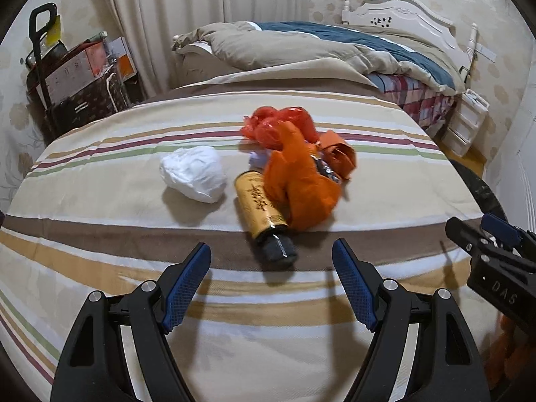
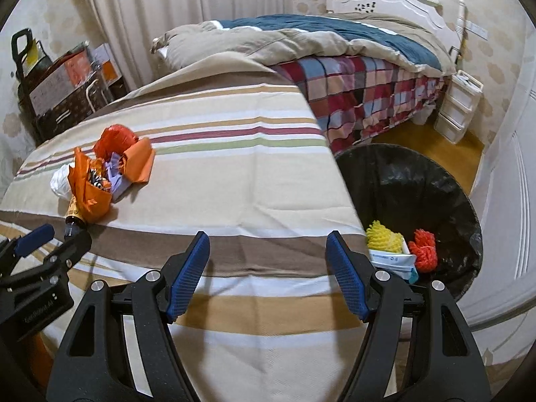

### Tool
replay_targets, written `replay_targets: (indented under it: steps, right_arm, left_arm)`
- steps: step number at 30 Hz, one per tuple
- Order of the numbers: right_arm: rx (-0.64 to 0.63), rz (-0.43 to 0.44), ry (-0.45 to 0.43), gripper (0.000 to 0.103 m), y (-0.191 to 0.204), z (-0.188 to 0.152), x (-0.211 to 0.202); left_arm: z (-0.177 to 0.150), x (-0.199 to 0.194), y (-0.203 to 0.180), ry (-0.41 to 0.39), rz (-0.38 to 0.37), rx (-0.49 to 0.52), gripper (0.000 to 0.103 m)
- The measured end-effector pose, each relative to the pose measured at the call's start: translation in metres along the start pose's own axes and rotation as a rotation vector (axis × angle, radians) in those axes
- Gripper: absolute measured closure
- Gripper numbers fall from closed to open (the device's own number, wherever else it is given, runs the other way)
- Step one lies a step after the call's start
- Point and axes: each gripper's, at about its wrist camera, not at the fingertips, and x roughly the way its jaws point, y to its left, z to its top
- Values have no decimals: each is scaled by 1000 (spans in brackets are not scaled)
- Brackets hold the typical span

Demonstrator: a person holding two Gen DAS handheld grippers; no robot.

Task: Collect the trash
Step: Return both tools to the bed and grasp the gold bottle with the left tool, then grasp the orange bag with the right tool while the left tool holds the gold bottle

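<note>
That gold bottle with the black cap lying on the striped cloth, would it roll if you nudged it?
Probably: the gold bottle is round and lies on its side. The orange bag leaning on it may check the roll. It looks rigid, so likely easy to pinch.

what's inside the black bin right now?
In the black-lined bin: a yellow mesh wad, a red-orange mesh wad and a white-and-blue packet. The right gripper's finger and the striped cloth cover the bin's near-left part, so anything below is hidden.

Striped bedspread (image 1: 134, 201) under white wad (image 1: 192, 177), gold bottle (image 1: 261, 211) (black-capped), orange wrappers (image 1: 298, 181)
</note>
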Motion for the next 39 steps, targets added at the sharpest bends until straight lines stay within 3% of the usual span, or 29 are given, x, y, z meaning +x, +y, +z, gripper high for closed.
replay_targets:
  steps: [10,13,17,39]
  right_arm:
    - [-29,29,31,33,13,8,13]
    - [-42,33,32,33,18,9,15]
    - [-53,32,32,33,22,9,15]
    - [-80,43,22,33,41,2,8]
  left_arm:
    - [6,11,14,32,-10,-20,41]
    - [7,13,16,36,-16,-16,52]
    - [8,13,15,23,-19,17,74]
    - [-15,-13,44,-4,-62,1,75]
